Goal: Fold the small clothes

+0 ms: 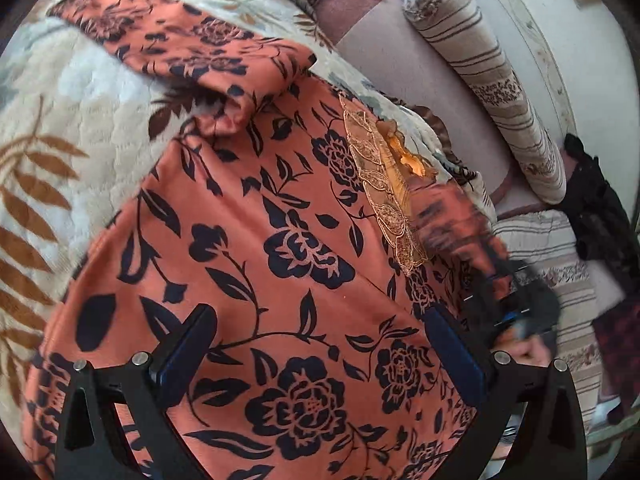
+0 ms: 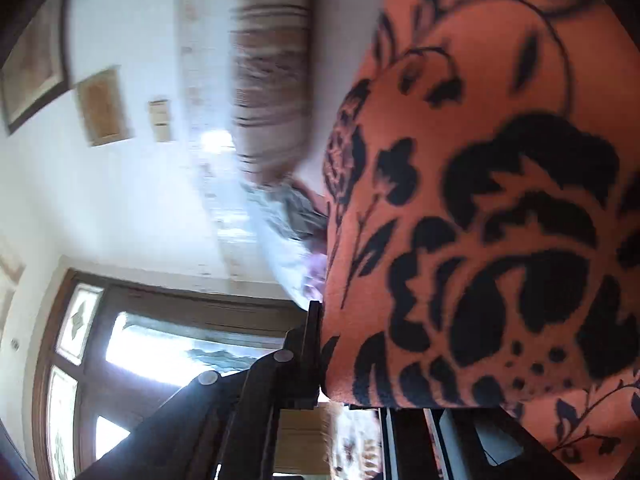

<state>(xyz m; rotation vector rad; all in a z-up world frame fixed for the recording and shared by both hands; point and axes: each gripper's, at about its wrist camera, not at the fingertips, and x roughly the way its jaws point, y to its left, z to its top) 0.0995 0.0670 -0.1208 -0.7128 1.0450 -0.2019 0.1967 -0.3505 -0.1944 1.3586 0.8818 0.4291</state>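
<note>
- Black, blue-padded fingers (image 1: 192, 344) of the left gripper (image 1: 316, 340) stand spread wide apart, released, hovering over the cloth with nothing between them.
- Under them lies the orange garment (image 1: 256, 240), printed with dark navy flowers and leaves; it is spread across a cream blanket (image 1: 80, 120) with brown leaf patterns.
- One part of the garment, at the upper left of the left wrist view, is folded over and lies on the blanket.
- A strip of gold lace trim (image 1: 380, 188) runs along the garment's right edge.
- The right gripper (image 1: 516, 300) shows blurred at the garment's right edge, with orange fabric bunched at it.
- In the right wrist view the same fabric (image 2: 480, 220) fills the frame beside one dark finger (image 2: 314, 344), pressed against it; whether the fingers are clenched on it I cannot tell, since the other finger is hidden.
- A striped bolster (image 1: 500, 92) lies beyond the blanket, near a white wall (image 1: 560, 20).
</note>
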